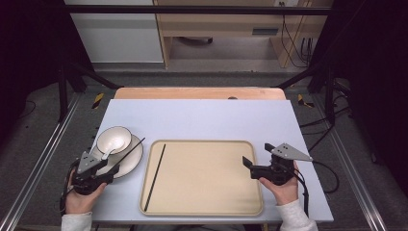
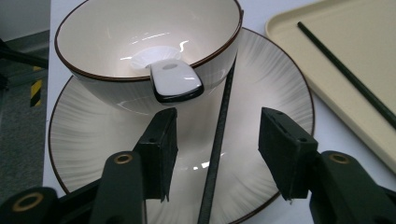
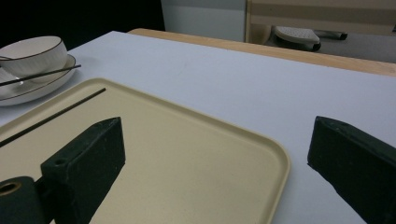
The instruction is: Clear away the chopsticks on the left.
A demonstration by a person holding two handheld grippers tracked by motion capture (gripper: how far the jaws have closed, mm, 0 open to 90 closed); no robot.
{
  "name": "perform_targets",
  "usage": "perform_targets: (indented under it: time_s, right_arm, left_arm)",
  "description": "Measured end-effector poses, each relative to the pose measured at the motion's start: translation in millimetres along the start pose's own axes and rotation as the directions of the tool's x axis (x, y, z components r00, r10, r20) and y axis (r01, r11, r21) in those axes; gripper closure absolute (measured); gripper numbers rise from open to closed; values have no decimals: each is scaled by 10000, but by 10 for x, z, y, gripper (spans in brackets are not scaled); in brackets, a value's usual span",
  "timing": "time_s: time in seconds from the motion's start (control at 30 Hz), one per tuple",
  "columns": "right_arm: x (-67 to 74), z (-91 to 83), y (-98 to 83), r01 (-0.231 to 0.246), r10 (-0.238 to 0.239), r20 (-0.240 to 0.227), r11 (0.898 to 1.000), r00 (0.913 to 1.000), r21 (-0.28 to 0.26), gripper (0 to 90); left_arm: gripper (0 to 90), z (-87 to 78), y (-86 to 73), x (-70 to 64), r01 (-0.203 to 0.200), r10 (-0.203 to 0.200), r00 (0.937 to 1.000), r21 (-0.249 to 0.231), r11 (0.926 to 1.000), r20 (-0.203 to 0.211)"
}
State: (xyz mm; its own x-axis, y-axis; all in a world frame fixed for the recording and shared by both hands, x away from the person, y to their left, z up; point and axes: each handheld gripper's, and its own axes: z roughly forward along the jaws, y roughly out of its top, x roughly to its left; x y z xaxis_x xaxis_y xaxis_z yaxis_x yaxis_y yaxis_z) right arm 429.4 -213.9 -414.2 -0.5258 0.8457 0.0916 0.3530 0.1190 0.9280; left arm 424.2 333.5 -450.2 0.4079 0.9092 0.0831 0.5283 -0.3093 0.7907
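A white bowl (image 1: 114,138) (image 2: 116,42) with a dark rim stands on a ribbed white plate (image 1: 130,162) (image 2: 271,88) at the table's left. A white spoon (image 2: 175,84) rests in the bowl, its handle over the rim. One black chopstick (image 1: 131,148) (image 2: 219,140) lies slanted across the plate. My left gripper (image 1: 111,162) (image 2: 219,135) is low over the plate, a jaw on either side of that chopstick with gaps showing, so it is open. A second chopstick (image 1: 155,177) (image 3: 56,116) lies on the beige tray (image 1: 202,192) (image 3: 187,154). My right gripper (image 1: 257,155) (image 3: 215,140) stands open at the tray's right edge, holding nothing.
The tray sits on a pale blue board (image 1: 202,115) that covers a wooden table (image 1: 199,93). Black frame rails and cables run along both sides. Bare board lies beyond the tray and to its right.
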Motion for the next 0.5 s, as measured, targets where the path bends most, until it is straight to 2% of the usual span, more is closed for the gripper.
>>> perform_targets:
  time_s: [0.23, 0.5]
  right_arm:
    - [-1, 13, -8, 46, -46, -12, 10000, 10000, 75, 42]
    - [1, 29, -14, 66, -66, -5, 9999, 10000, 118, 41]
  left_arm:
    - [630, 71, -21, 37, -79, 77, 10000, 473, 9988, 48]
    - [749, 132, -27, 48, -99, 80, 9997, 775, 9969, 249]
